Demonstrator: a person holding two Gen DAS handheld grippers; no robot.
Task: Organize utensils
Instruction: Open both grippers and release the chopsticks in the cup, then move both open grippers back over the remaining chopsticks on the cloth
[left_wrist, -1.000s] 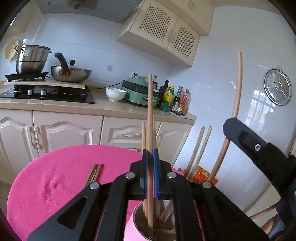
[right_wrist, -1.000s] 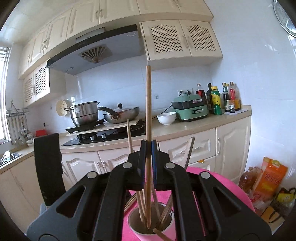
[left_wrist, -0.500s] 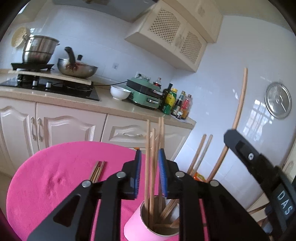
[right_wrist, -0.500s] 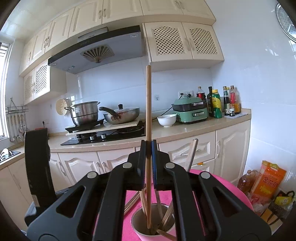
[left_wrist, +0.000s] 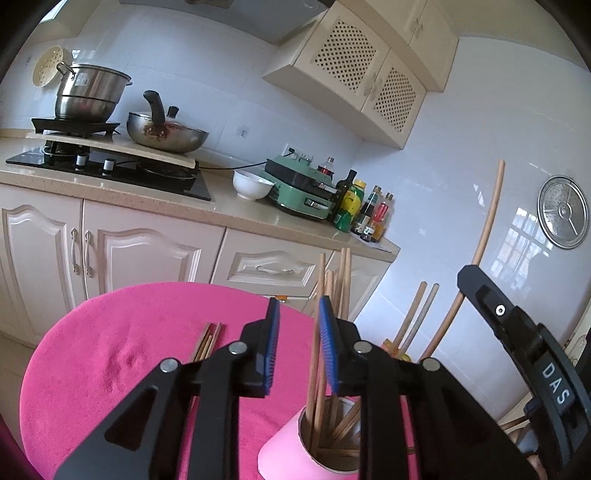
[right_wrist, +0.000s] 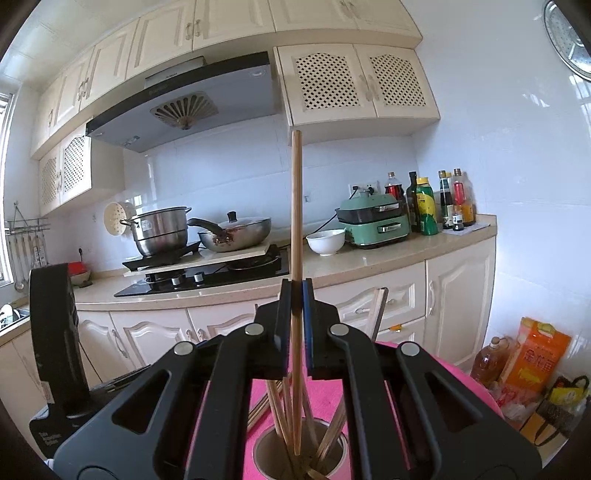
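Left gripper (left_wrist: 297, 345) has let go of its wooden chopstick: jaws now apart, empty, drawn aside from the pink cylindrical holder (left_wrist: 295, 448). Right gripper (right_wrist: 295, 325) stays clamped on a long wooden chopstick (right_wrist: 296, 206), tip inside the holder; its release looks next.

White-tiled kitchen walls (right_wrist: 517, 155), cream lattice cabinets (right_wrist: 354, 85), beige countertop (left_wrist: 236, 218), daylight.

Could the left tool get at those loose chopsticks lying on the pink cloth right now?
Probably yes. The left tool is open and holds nothing, and the loose chopsticks lie in the open on the pink cloth, just to its left, with nothing covering them. The pink cup stands off to the other side.
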